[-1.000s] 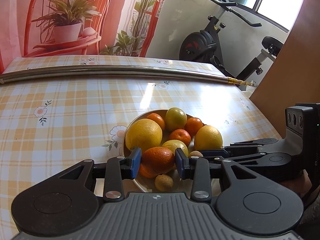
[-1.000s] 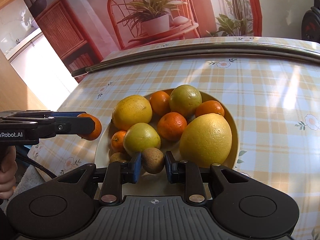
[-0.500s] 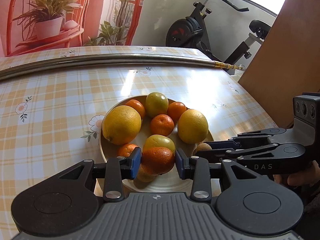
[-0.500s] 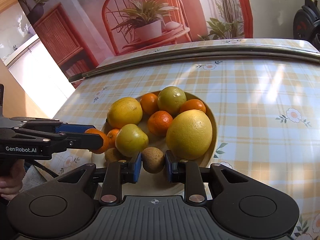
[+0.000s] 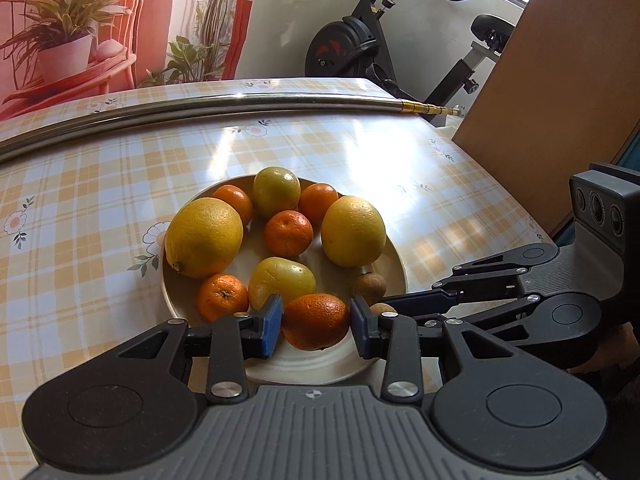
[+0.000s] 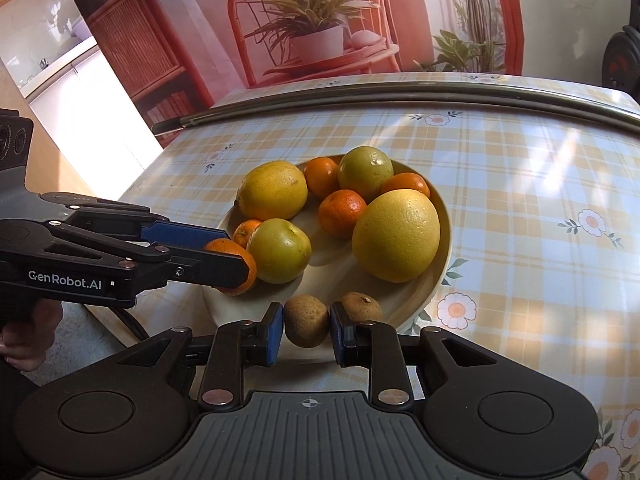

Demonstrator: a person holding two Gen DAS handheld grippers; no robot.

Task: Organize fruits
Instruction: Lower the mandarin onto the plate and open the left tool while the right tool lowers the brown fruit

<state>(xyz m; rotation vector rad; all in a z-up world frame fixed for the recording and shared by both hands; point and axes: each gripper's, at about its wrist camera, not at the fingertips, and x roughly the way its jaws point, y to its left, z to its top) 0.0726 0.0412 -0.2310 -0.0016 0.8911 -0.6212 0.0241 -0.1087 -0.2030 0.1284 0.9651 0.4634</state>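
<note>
Checked yellow cloth covers the bench [image 5: 100,200], with a metal rail [image 5: 240,102] across its far side, a potted plant [image 6: 316,36] on a red chair behind, and an exercise bike [image 5: 360,52] off to one corner. Near the front edge sits a plate [image 5: 304,364] heaped with fruit.

Over its near rim the left tool [image 5: 316,324] is clamped on an orange [image 5: 316,322], and the right tool [image 6: 306,326] is clamped on a small brown fruit [image 6: 306,320]. A second brown fruit [image 6: 362,306] lies on the plate just beside the right tool's outer finger.

The two tools work close together over the same rim, so their fingers could knock each other. The yellow-green fruit [image 6: 280,250] touches the held orange; any sideways drag may roll it. The big yellow fruit [image 6: 396,236] and its twin [image 5: 204,236] crowd the plate, leaving little bare room to set anything down. A round fruit let go at the rim could roll off the bench edge.
</note>
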